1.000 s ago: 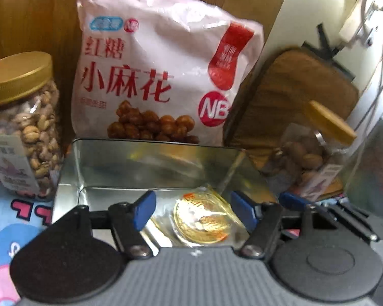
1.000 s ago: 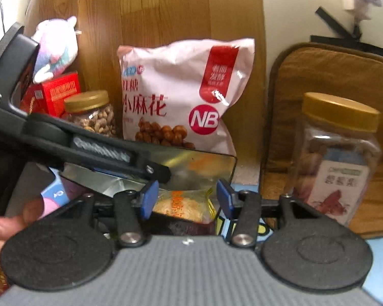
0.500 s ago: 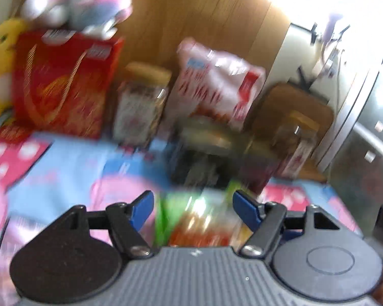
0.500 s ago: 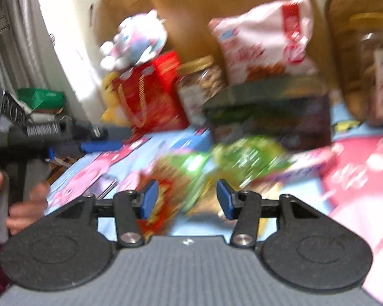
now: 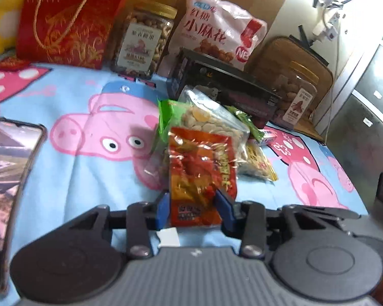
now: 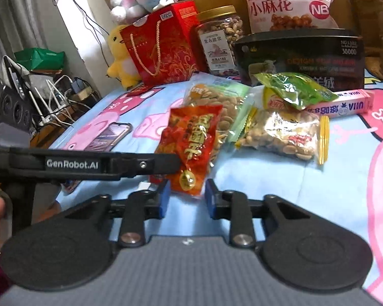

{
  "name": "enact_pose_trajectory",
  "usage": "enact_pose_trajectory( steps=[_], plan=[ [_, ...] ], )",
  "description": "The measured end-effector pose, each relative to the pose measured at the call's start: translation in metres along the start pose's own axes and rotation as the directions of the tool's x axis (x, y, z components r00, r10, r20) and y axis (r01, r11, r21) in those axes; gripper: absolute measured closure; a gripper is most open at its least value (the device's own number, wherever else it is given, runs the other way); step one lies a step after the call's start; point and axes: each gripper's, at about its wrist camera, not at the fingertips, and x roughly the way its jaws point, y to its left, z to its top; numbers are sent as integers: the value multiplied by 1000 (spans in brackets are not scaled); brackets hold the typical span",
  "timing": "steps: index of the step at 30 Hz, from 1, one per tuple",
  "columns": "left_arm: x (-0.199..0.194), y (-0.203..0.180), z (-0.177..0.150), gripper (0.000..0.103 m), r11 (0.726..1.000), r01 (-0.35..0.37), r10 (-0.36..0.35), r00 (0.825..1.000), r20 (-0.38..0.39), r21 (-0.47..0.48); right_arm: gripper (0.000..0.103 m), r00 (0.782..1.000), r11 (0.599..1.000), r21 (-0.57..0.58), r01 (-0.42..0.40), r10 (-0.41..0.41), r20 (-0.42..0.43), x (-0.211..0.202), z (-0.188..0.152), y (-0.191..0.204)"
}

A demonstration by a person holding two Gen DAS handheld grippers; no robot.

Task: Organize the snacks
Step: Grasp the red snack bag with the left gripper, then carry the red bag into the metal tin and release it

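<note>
While the left gripper (image 5: 192,207) closes in on the red snack packet (image 5: 201,176), most of the sorting looks to be ahead of us. That packet sits right between the blue fingers, its lower end squeezed at both edges, so I judge it grasped, though whether it is lifted clear of the blanket (image 5: 84,168) is hard to say from this angle.

Over on the other side, the right gripper (image 6: 186,196) hangs with its jaws apart and nothing between them, hovering just in front of the same red packet.

Now the pile. Behind the red packet lies a clear bag of pale nuts (image 6: 217,102), touching it, then a second nut bag with a yellow zip edge (image 6: 283,135), a green packet (image 6: 296,89) on top of a yellow one, and a pink candy box (image 6: 349,103) off to the right. All loose, all overlapping on the blanket.

The dark tin box (image 6: 301,56) stands behind the heap (surely the destination, though its inside is hidden from both views). Around it stand the peanut jar (image 6: 219,40), the big pink bag (image 6: 288,2) and the red gift bag (image 6: 160,43), upright along the back.

So, my read: one packet in hand, at least five waiting, an early-to-middle stage at best.
</note>
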Motion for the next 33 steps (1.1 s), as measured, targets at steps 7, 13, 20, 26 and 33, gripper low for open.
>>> enact_pose_trajectory(
  steps=[7,13,20,26,33],
  plan=[
    [-4,1,-4,56,1000,6,-6,1000,-14,-14,70,1000,1000,3,-2,2,-9,2,-9,-7],
    [2,16,0,47,995,48,-50,999,-21,-86,63,1000,1000,11,-25,25,-7,6,-4,-16],
    [6,15,-1,67,996,49,-52,998,-36,-76,85,999,998,-47,-40,38,-32,17,-4,-2],
    [-34,-2,15,73,990,130,-130,991,2,-55,85,989,990,-57,-131,134,61,-19,18,9],
    [-22,-52,115,70,986,122,-140,977,159,116,85,967,990,-143,8,29,253,-27,112,-15]
  ],
)
